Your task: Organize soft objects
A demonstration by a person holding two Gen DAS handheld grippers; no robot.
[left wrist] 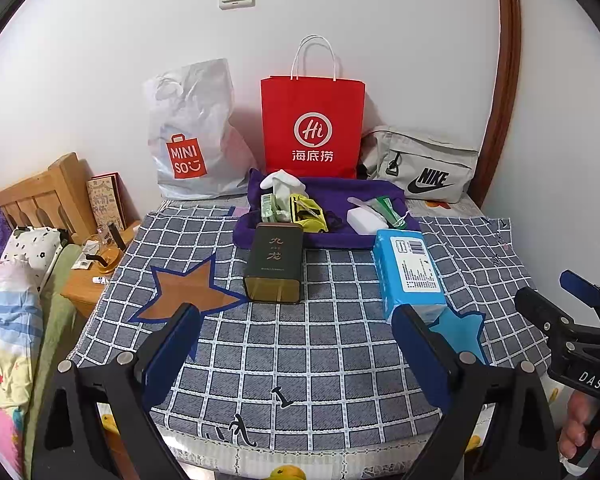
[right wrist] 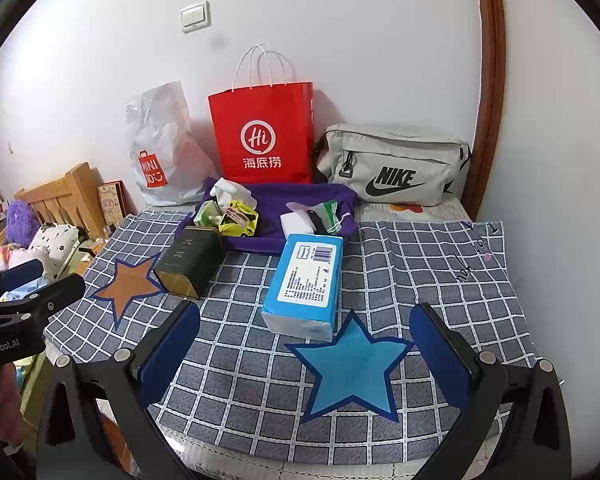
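Observation:
A blue tissue pack [left wrist: 410, 274] [right wrist: 306, 284] lies on the checked cloth, just behind a blue star patch [right wrist: 350, 364]. A dark tea tin [left wrist: 275, 263] [right wrist: 190, 262] lies beside a brown star patch [left wrist: 188, 292] [right wrist: 130, 280]. Behind them a purple towel [left wrist: 340, 196] [right wrist: 292, 196] holds white socks [left wrist: 282, 182], a yellow pouch [left wrist: 308, 210] [right wrist: 240, 218], a white block [left wrist: 366, 220] and small packets. My left gripper [left wrist: 300, 332] is open and empty above the cloth. My right gripper [right wrist: 306, 332] is open and empty, its fingers either side of the blue star.
A Miniso plastic bag [left wrist: 192, 132] [right wrist: 160, 148], a red paper bag [left wrist: 312, 128] [right wrist: 262, 136] and a grey Nike bag [left wrist: 420, 168] [right wrist: 392, 168] stand along the wall. A wooden bedside table [left wrist: 96, 272] and bedding [left wrist: 8, 300] lie to the left.

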